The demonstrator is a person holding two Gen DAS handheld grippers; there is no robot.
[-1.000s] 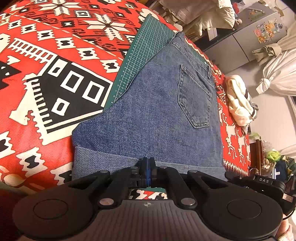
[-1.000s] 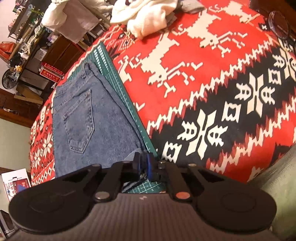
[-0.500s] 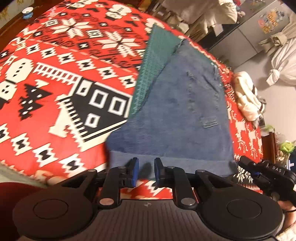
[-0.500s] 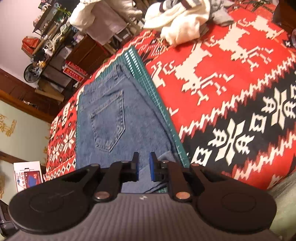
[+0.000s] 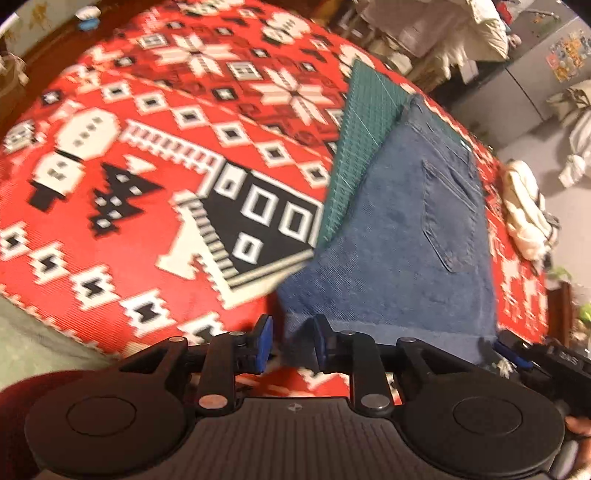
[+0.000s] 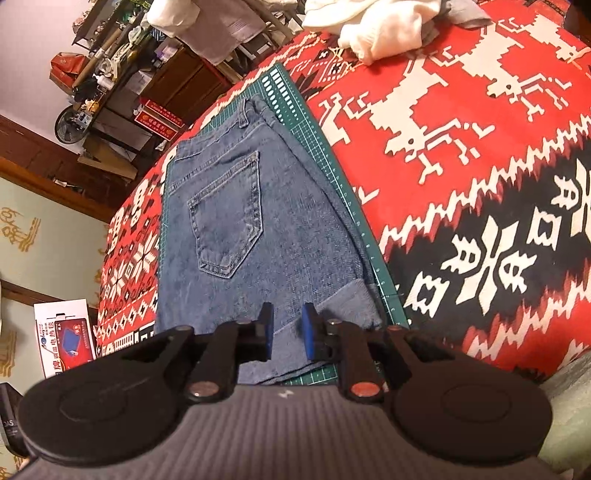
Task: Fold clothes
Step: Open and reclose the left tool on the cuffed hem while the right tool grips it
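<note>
While the folded jeans (image 6: 258,236) lie flat on the green cutting mat (image 6: 334,177) over the red patterned blanket (image 6: 480,155), back pocket (image 6: 225,218) facing up and waistband toward 12 o'clock, both tools hang over the near hem. The left gripper (image 5: 291,341) has its jaws parted with nothing between them, the hem's corner just beyond. The right gripper (image 6: 287,332) is likewise parted and grips nothing, with the turned-up denim edge at 2 o'clock from it. A heap of white clothes (image 6: 373,26) sits at 1 o'clock, well apart from the jeans
</note>
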